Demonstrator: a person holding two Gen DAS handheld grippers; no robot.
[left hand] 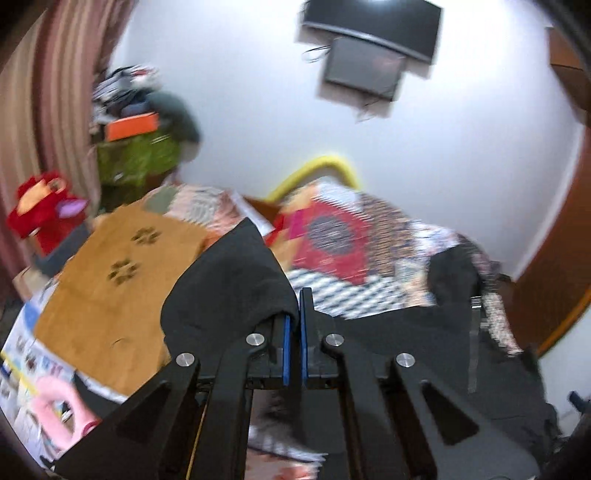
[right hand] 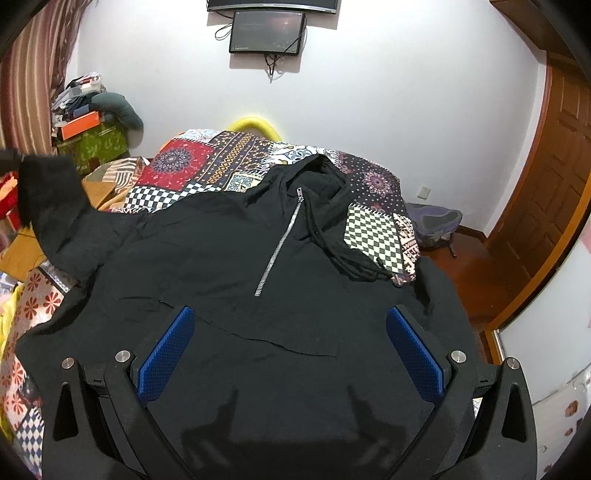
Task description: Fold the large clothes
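A large black hoodie (right hand: 221, 258) lies spread front-up on the bed, with its silver half zipper (right hand: 279, 245), its hood (right hand: 321, 177) at the far end and a black drawstring (right hand: 332, 251). My right gripper (right hand: 290, 312) hovers open over its lower front, blue pads (right hand: 166, 350) wide apart and nothing between them. My left gripper (left hand: 298, 299) is shut on the hoodie's black sleeve (left hand: 229, 280), which drapes over the left finger. In the right wrist view that sleeve (right hand: 51, 199) is lifted at the far left. The left wrist view is blurred.
A patchwork quilt (right hand: 192, 162) covers the bed, and a corner of it (right hand: 376, 236) lies over the hoodie's right shoulder. A tan paw-print blanket (left hand: 110, 266) lies on the left. Cluttered boxes (right hand: 79, 123) stand in the left corner, screens (right hand: 267, 31) hang on the wall, and a wooden door (right hand: 546, 184) is at right.
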